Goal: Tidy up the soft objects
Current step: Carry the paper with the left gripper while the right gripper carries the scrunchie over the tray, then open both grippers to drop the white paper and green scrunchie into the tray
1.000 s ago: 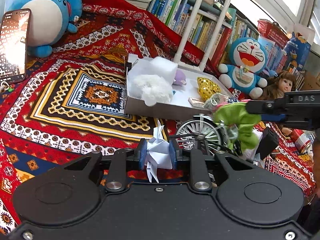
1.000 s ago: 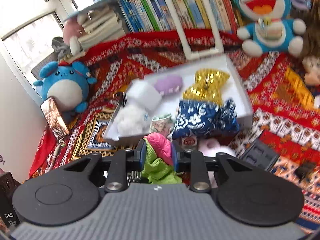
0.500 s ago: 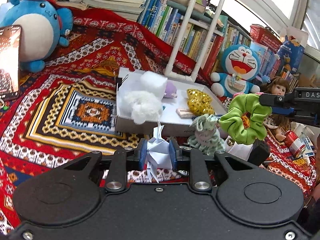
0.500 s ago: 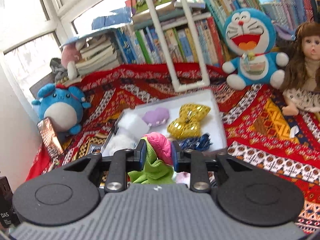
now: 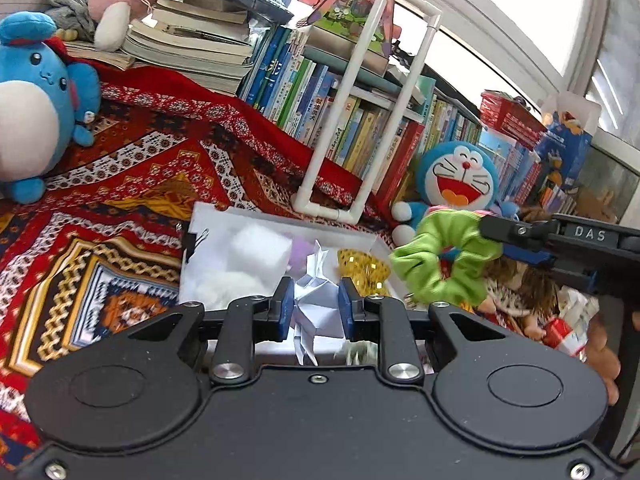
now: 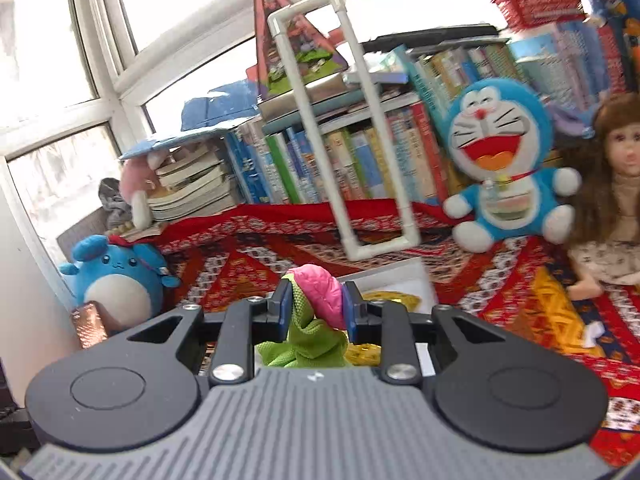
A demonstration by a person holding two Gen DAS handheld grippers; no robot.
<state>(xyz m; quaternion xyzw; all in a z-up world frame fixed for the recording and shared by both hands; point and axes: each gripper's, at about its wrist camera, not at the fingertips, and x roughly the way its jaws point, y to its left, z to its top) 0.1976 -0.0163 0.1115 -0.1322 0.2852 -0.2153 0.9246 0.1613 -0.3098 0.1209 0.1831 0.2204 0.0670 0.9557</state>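
My left gripper (image 5: 315,307) is shut on a white folded paper crane (image 5: 316,300), held above the near edge of the white box (image 5: 196,232). The box holds a white foam cube (image 5: 258,250), white fluff (image 5: 224,288), a purple plush (image 5: 302,248) and a gold sequin bow (image 5: 362,270). My right gripper (image 6: 316,308) is shut on a green and pink scrunchie (image 6: 318,306). In the left wrist view the scrunchie (image 5: 444,256) hangs from the right gripper (image 5: 490,229) above the box's right side. The gold bow (image 6: 394,300) peeks past the right gripper's fingers.
A red patterned blanket (image 5: 132,184) covers the surface. A blue round plush (image 5: 36,108) sits left, a Doraemon plush (image 5: 460,184) and a doll (image 6: 616,200) right. A white pipe frame (image 5: 360,120) and rows of books (image 5: 352,120) stand behind the box.
Both grippers have risen and tilted up, each still holding its item. The box now sits lower and closer in both views. The scrunchie moved up beside the box's right side.
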